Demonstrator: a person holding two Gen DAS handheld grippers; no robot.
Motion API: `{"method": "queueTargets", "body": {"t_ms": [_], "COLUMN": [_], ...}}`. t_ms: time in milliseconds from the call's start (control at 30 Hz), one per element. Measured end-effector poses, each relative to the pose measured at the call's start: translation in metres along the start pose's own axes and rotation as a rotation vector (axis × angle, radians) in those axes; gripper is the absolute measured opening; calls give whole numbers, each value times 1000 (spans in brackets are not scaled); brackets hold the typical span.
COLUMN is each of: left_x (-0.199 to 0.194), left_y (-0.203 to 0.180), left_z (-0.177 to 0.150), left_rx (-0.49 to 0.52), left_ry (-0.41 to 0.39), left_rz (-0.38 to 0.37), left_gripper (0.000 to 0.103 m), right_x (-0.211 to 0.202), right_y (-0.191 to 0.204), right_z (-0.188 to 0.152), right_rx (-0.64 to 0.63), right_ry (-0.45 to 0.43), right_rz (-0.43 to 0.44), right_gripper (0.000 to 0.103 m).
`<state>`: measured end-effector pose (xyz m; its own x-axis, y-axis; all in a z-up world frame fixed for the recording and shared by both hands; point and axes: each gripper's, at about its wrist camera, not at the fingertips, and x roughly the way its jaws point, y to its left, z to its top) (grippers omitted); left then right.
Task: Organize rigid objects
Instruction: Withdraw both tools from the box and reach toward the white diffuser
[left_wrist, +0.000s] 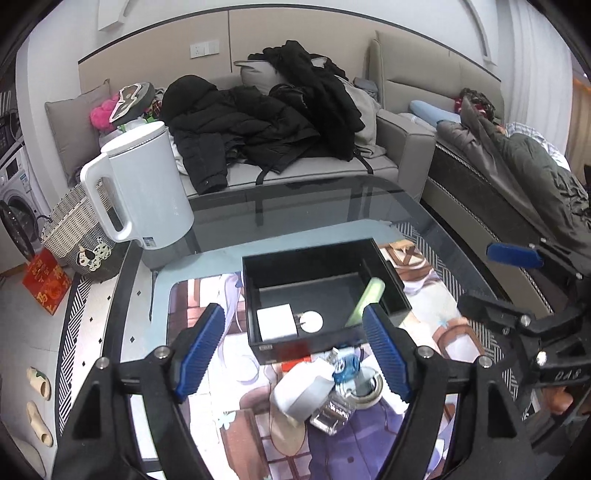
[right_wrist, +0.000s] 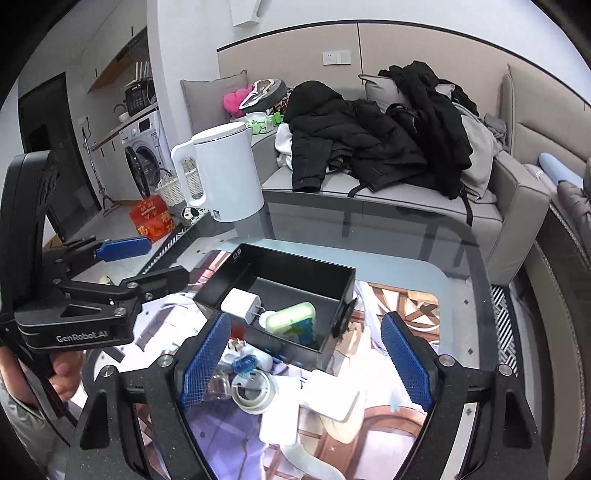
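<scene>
1. Left gripper (left_wrist: 293, 354): jaws wide apart and empty, poised above the loose heap of small items.
2. Right gripper (right_wrist: 306, 362): jaws likewise spread, nothing between them, over the same heap from the other side.
3. Between and just below both pairs of jaws: a small clear bottle (left_wrist: 332, 410) with a blue cap, a white block (right_wrist: 330, 395) that looks like a charger, and a round metal-rimmed item (right_wrist: 253, 391), all touching or overlapping on the printed mat (left_wrist: 443, 306).
4. Just ahead of the jaws: the black tray (left_wrist: 317, 254), divided into compartments. It already holds a white plug adapter (right_wrist: 240, 304), a pale green case (right_wrist: 291, 317) and a small white disc (left_wrist: 311, 320).
5. Well beyond the tray: a white kettle (left_wrist: 147, 184) near the glass table (left_wrist: 295, 206) edge.
6. Risks, as judgements: the heap is tangled, so closing on one piece may drag or tip a neighbour; the bottle is smooth and round and may slip or roll; both grippers converging on one heap could collide.
7. Unclear: the blue fingers cover the heap's edges, fisheye bending distorts shapes, and the round item's identity cannot be settled.
</scene>
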<state>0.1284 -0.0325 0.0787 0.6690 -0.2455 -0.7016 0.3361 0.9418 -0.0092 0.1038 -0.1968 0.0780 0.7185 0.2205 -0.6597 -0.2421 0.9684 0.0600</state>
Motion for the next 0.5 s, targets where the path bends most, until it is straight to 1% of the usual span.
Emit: {"method": "queueTargets", "body": {"t_ms": [67, 167, 300, 500], "left_x": [0, 5, 13, 32], "left_y": [-1, -1, -4, -12], "left_z": [-7, -16, -30, -45], "left_rx": [15, 27, 25, 38], "left_ry": [18, 47, 84, 153], "left_rz": [-2, -4, -11, -23], "left_gripper": [77, 77, 77, 77], "right_x": [-3, -1, 7, 21], "right_y": [-2, -8, -18, -23], "right_z": [-4, -11, -22, -37], "right_rx": [-9, -16, 1, -4], "right_ry": [2, 29, 67, 109], "right_rz": [4, 7, 8, -3], "right_gripper": [86, 86, 86, 86]}}
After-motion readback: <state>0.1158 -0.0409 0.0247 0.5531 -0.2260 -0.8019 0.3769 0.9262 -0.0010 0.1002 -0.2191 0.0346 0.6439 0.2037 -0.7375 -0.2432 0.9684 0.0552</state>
